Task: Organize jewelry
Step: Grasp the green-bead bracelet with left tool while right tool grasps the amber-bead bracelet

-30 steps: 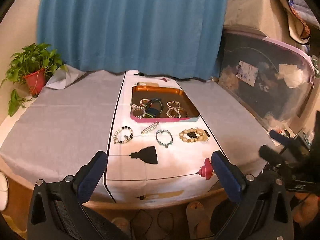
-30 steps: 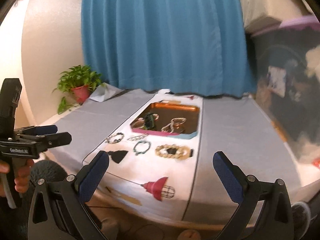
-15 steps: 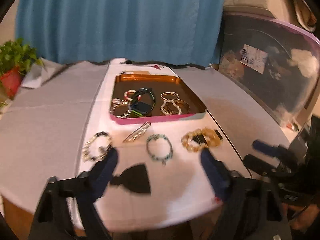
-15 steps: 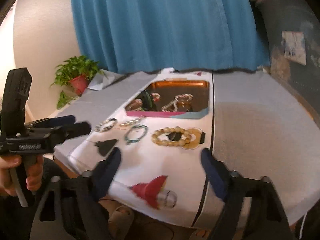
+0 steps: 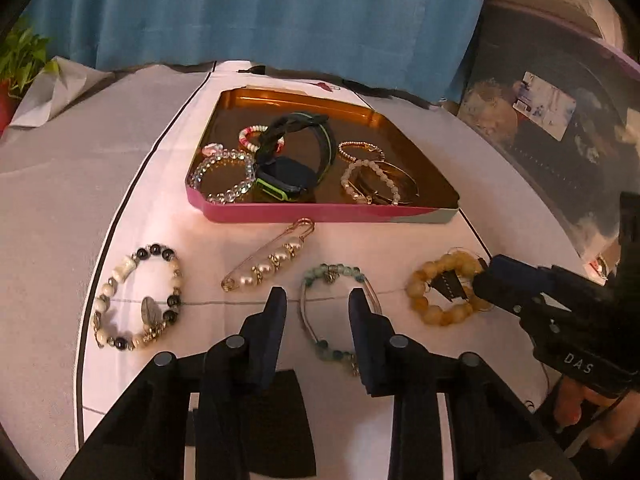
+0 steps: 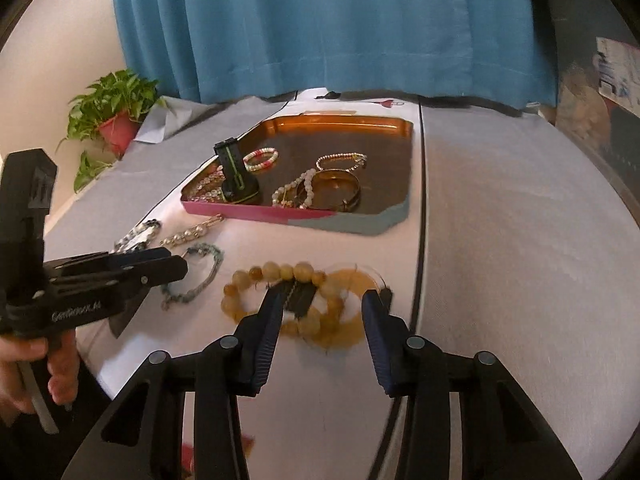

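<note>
Closing left gripper (image 5: 316, 300): jaws narrowing over the teal bead bracelet (image 5: 336, 312), whose left side lies between the fingers; pads not yet pressing it.
Closing right gripper (image 6: 322, 300): jaws narrowing over the amber bead bracelet (image 6: 296, 300); part of the bracelet lies between the fingers, no grip yet.
Tray (image 5: 320, 212): pink-fronted tin with a copper floor, the landmark for all places below.
Inside the tray: a dark smartwatch (image 5: 292, 156), a clear bead bracelet (image 5: 222, 176), other bracelets and a bangle.
Just in front of the tray: pearl pin (image 5: 268, 260).
Front-left of the tray: black-and-white bead bracelet (image 5: 136, 300).
Front-right of the tray: the amber bracelet, right of the teal one.
Behind the tray: blue curtain (image 5: 260, 12).
</note>
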`<state>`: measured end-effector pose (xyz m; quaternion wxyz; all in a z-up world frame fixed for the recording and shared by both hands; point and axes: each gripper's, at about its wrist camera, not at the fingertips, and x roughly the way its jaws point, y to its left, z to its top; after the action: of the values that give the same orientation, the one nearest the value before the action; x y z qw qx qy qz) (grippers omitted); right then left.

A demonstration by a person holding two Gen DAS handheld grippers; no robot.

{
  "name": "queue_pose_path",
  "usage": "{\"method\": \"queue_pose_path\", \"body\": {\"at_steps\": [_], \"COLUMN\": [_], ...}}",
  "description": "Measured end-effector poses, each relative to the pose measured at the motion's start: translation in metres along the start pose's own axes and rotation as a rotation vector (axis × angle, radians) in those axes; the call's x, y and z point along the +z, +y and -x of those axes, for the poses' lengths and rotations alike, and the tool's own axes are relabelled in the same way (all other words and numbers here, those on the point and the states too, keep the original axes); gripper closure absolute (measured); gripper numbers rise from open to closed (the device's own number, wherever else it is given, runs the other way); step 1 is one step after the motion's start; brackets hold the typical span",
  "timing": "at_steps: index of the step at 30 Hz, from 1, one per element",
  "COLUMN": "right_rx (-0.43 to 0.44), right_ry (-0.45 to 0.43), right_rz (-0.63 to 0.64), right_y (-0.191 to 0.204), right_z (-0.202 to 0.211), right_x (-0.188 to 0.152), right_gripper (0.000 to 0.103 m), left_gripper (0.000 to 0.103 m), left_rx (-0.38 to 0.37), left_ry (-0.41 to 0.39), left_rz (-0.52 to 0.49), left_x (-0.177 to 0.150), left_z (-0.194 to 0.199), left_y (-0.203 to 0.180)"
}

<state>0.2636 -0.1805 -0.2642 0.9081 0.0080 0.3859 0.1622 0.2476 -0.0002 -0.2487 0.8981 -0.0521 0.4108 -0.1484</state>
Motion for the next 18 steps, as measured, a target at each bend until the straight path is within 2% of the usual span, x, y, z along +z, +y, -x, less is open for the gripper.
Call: {"method": "queue_pose_path", "body": {"at_steps": [2,4,7,12,14,18], "right_rx": [-0.016,-0.025,-0.039,-0.063,-0.076,-0.094], "right_ry": [0.021,0.032,0.053,0.075,0.076,0.064], "right_rz": [0.026,0.047,0.086,0.128,0.133,0.116], "right_y": [0.006,0.011,0.020,0.025,0.025,0.025], "right_z": [-0.009,-0.014,-0.022,-0.035,-0.033,-0.018], "right_x": [0.006,0.009,0.015,0.017,0.014,0.001], "right_gripper": [0.064,0.075,0.076,0.076,0.089,0.090], "left_gripper": [0.077,0.086,0.096,0.102,0.102,0.103], "left_rx": [0.010,0.032,0.049,0.021,0.021,0.025], "left_ry": [0.000,-0.001,0.001,0.008,0.013,0.020], "left_rz": [-0.004,-0.020,-0.027,-0.013,-0.020,-0.056], "left_x": [0.001,0.000,0.000,0.001,0.000,-0.003], "left_z": [-0.001,-0.001,-0.003,-0.002,-0.001,0.002], "left_y": [0.000,-0.001,0.002,0.012,0.012,0.007]}}
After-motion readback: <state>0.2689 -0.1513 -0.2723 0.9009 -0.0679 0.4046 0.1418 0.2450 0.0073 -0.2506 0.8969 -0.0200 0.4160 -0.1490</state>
